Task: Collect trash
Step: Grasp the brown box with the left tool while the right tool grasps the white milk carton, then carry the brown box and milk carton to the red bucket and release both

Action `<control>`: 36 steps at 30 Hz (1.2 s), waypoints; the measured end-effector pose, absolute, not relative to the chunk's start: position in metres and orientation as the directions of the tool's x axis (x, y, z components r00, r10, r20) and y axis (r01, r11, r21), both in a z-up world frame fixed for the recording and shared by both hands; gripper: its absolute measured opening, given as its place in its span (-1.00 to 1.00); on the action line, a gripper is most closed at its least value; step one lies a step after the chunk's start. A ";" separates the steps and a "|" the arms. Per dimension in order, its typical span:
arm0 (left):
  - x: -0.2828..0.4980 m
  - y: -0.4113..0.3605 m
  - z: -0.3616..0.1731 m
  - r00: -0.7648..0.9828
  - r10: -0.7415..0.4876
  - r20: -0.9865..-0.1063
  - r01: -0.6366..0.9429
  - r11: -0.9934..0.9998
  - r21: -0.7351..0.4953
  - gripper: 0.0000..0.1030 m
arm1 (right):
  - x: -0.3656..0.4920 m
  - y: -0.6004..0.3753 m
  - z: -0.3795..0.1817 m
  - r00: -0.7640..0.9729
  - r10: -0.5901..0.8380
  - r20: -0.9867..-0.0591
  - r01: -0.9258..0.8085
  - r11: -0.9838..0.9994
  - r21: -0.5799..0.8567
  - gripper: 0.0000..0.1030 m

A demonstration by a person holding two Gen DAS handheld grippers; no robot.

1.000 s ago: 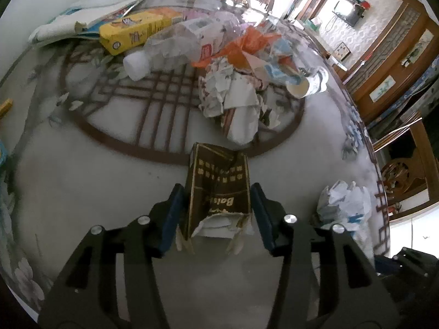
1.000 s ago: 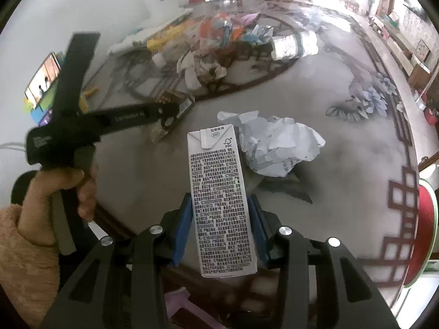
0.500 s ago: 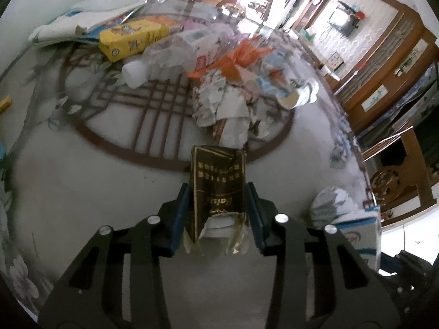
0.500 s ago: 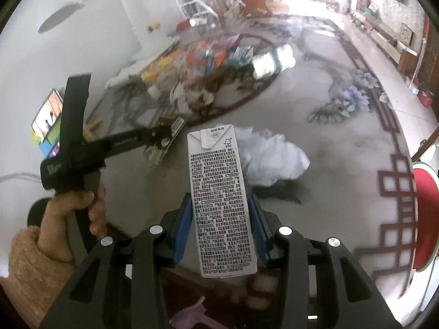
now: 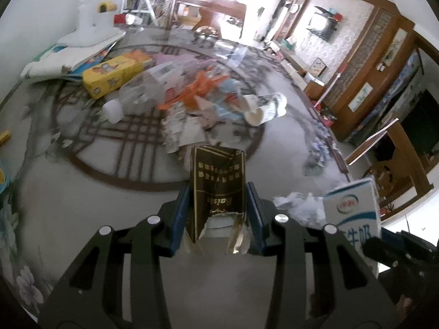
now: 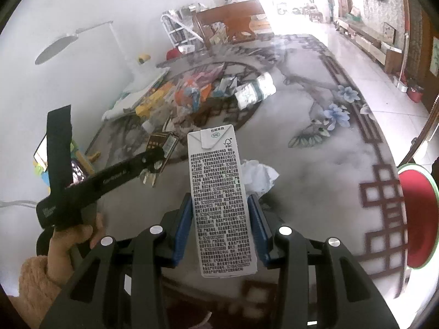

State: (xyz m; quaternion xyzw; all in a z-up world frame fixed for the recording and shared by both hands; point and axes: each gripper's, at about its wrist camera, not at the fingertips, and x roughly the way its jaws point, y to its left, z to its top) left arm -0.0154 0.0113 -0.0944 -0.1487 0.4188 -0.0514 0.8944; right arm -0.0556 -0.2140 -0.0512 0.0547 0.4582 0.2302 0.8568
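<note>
Carrying step, by the look of it: both tongs loaded and lifted off the tabletop (image 6: 315, 181). Lower centre of the left view, left tongs (image 5: 218, 213) pinching a torn dark packet (image 5: 218, 183); lower centre of the right view, right tongs (image 6: 221, 224) clamped on a white milk carton (image 6: 221, 200). Just beyond, a crumpled paper wad (image 6: 259, 175); farther up, the trash heap (image 5: 197, 96). Next: finding a bin, none in view, and releasing over it.

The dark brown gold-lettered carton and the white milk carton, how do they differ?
The dark brown gold-lettered carton is torn open and ragged at its near end; the white milk carton is intact. The brown one is shorter, the white one longer, covered in black print. Both are clamped between blue gripper fingers, above the table.
</note>
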 end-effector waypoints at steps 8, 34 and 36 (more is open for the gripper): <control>-0.021 -0.010 -0.082 0.665 -0.222 -0.714 0.023 0.961 -0.277 -0.24 | -0.053 -0.233 -0.045 0.519 0.448 -0.728 -0.297 0.893 0.337 -0.23; -0.030 -0.088 -0.066 0.690 -0.224 -0.688 0.163 0.975 -0.154 -0.24 | -0.064 -0.336 -0.023 0.623 0.457 -0.635 -0.167 0.871 0.463 -0.23; -0.029 -0.096 -0.069 0.681 -0.232 -0.695 0.176 0.973 -0.152 -0.24 | -0.064 -0.348 -0.022 0.636 0.452 -0.626 -0.151 0.868 0.474 -0.23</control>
